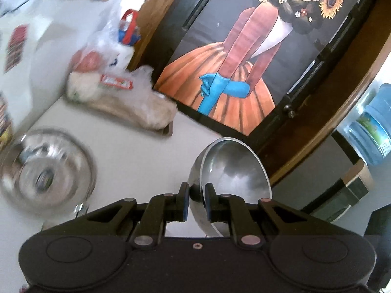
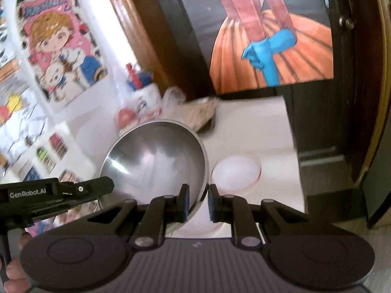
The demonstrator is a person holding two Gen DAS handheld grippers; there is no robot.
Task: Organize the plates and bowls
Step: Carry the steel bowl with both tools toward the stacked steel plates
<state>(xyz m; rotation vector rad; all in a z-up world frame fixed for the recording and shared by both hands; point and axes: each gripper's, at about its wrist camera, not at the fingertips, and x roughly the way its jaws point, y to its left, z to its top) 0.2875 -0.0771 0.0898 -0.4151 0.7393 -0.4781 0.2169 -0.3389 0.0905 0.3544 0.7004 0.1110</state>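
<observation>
Both grippers' jaws are clamped on the rim of a tilted, shiny steel bowl [image 2: 156, 161].

**Around my white counter**

Behind my fingers a white counter [image 1: 136, 156] runs to a wooden door frame [image 1: 156, 2]. On the dark door hangs a painting of a figure in an orange skirt [image 1: 227, 73] with blue gloves. At the counter's back lie clear plastic bags of food [image 1: 117, 90], blurred, with a red-and-blue container [image 1: 128, 30] behind them. To my far right stands a blue water jug [image 1: 374, 127]. A cartoon poster [image 2: 58, 48] covers the white surface on my left.
</observation>
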